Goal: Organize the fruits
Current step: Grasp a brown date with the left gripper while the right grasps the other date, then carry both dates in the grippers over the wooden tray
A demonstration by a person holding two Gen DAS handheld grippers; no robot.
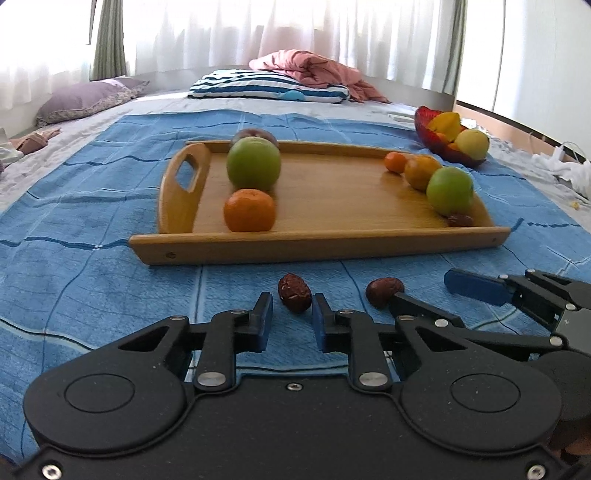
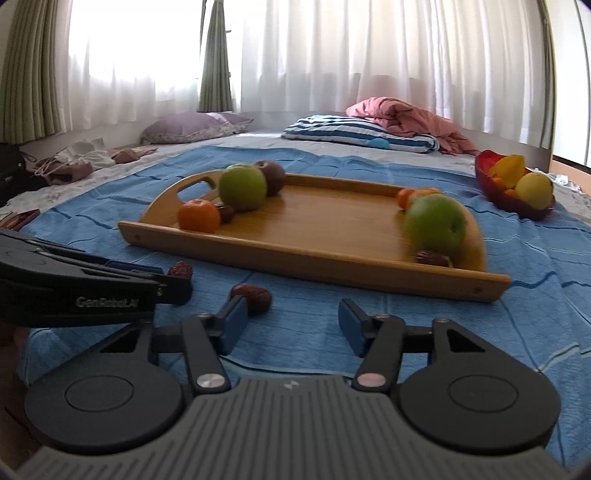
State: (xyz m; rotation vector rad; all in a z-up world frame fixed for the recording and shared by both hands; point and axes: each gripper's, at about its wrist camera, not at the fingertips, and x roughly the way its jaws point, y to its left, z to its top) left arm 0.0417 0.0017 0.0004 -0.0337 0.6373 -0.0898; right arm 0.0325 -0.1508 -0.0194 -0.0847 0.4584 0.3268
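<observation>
Clamping the left gripper [image 1: 291, 308] tight on a wrinkled date [image 1: 294, 297], down on the blue blanket [image 1: 92, 221] just in front of the wooden tray [image 1: 325, 248]. Holding the right gripper [image 2: 291, 310] with jaws standing apart over bare blanket, pinching nothing. Half hiding a second date [image 2: 255, 295] behind the tip of that gripper's left finger, and leaving touching or merely beside impossible to tell.

Covering most of a dark round fruit [image 1: 255, 133] with the green apple [image 1: 253, 162] at the tray's handle end. Sitting nearer, by the front rim: an orange [image 1: 249, 210]. Tucking a third date [image 2: 225, 212] behind that orange, out of the left wrist view altogether. Crowding the tray's far end: two small oranges [image 1: 421, 171], another green apple [image 1: 450, 190], blurred in the right wrist view, and one more date [image 1: 460, 220].

Resting beyond the tray to the right: a red bowl [image 1: 424, 118] heaped with yellow fruit too small to name. Spreading over a bed, with a striped pillow [image 1: 266, 85], a crumpled pink quilt [image 1: 310, 66] and a purple pillow [image 1: 85, 98] at the back. Glowing white through sheer curtains [image 1: 258, 29], washing out everything behind.
</observation>
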